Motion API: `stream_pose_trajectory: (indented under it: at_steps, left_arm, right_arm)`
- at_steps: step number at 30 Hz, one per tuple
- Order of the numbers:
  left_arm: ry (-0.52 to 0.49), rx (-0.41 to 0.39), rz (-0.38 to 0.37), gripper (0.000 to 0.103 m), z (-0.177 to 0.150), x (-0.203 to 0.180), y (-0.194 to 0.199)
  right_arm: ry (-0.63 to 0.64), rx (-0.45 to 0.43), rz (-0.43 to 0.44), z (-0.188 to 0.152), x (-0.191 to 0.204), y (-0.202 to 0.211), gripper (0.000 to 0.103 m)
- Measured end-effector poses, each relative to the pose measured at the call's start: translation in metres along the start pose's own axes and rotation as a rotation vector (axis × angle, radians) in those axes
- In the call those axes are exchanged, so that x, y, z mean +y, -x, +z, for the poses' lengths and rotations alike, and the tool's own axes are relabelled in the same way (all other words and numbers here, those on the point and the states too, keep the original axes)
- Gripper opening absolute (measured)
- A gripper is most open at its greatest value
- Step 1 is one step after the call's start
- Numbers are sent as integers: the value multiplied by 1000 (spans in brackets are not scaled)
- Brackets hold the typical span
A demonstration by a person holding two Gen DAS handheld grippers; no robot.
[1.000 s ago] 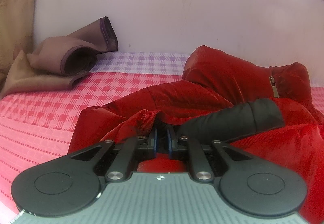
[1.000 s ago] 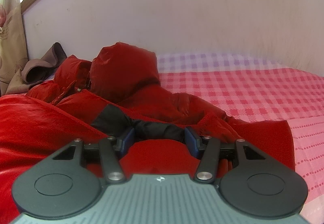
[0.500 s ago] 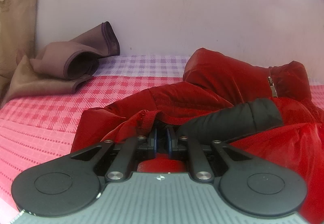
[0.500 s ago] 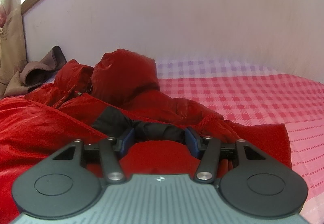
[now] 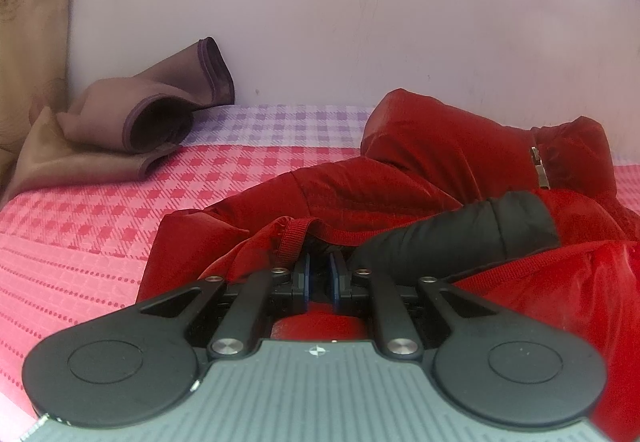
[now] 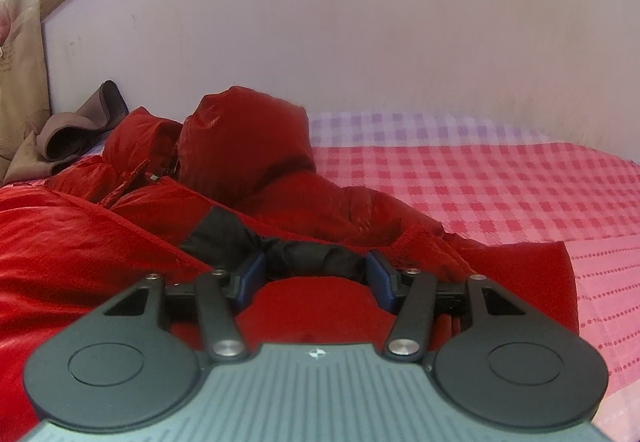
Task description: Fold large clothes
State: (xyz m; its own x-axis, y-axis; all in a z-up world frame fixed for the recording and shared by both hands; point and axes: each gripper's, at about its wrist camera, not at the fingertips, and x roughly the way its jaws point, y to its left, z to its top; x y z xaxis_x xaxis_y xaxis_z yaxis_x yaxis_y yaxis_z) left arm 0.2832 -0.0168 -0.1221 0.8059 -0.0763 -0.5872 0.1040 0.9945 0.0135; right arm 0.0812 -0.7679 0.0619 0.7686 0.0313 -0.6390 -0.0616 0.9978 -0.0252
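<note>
A red puffy jacket (image 5: 440, 146) with a black lining (image 5: 460, 238) lies crumpled on the bed. In the left wrist view my left gripper (image 5: 319, 274) is shut on the jacket's near edge, beside a red hanging loop (image 5: 294, 242). A thin fold shows between its blue pads. In the right wrist view the jacket (image 6: 248, 146) shows its hood at the back. My right gripper (image 6: 316, 274) holds a thick bunched roll of black lining (image 6: 316, 258), which spans from pad to pad. A metal zipper pull (image 5: 541, 170) hangs near the collar.
The bed has a pink and red checked sheet (image 6: 500, 182) that runs up to a pale wall (image 5: 360, 22). A brown folded cloth (image 5: 132, 122) lies at the back left corner, by a beige curtain (image 5: 28, 42). Bare sheet lies to the right of the jacket.
</note>
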Motion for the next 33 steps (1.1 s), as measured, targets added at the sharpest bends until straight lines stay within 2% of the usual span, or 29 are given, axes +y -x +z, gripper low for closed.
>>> stream_pose_trajectory:
  at_steps: [5, 7, 10, 12, 13, 15, 19, 20, 22, 28, 33]
  left_arm:
    - [-12, -2, 9, 18, 0, -1, 0]
    - [-13, -5, 10, 18, 0, -1, 0]
    - [-14, -5, 9, 18, 0, -1, 0]
    - [-10, -7, 6, 18, -1, 0, 1]
    - [-7, -7, 3, 18, 0, 0, 1]
    - [-5, -9, 2, 18, 0, 0, 1]
    - [8, -12, -7, 18, 0, 0, 3]
    - [13, -13, -11, 18, 0, 1, 3]
    - [26, -16, -21, 18, 0, 3, 4]
    - [77, -28, -55, 18, 0, 10, 7]
    - [92, -36, -61, 18, -1, 12, 10]
  right_arm:
    - [-29, 2, 20, 2, -4, 1, 55]
    - [-58, 4, 55, 5, -10, 3, 55]
    - [-94, 20, 84, 20, -17, 17, 56]
    - [-60, -70, 76, 35, -8, 44, 58]
    - [-49, -128, 109, 43, -1, 61, 58]
    - [-28, -160, 204, 57, 21, 80, 58]
    - [144, -59, 346, 63, 95, 71, 55]
    - [190, -32, 359, 59, 112, 63, 55]
    - [248, 10, 333, 49, 133, 42, 55]
    - [201, 109, 294, 36, 133, 1, 56]
    - [169, 128, 302, 28, 128, -18, 57]
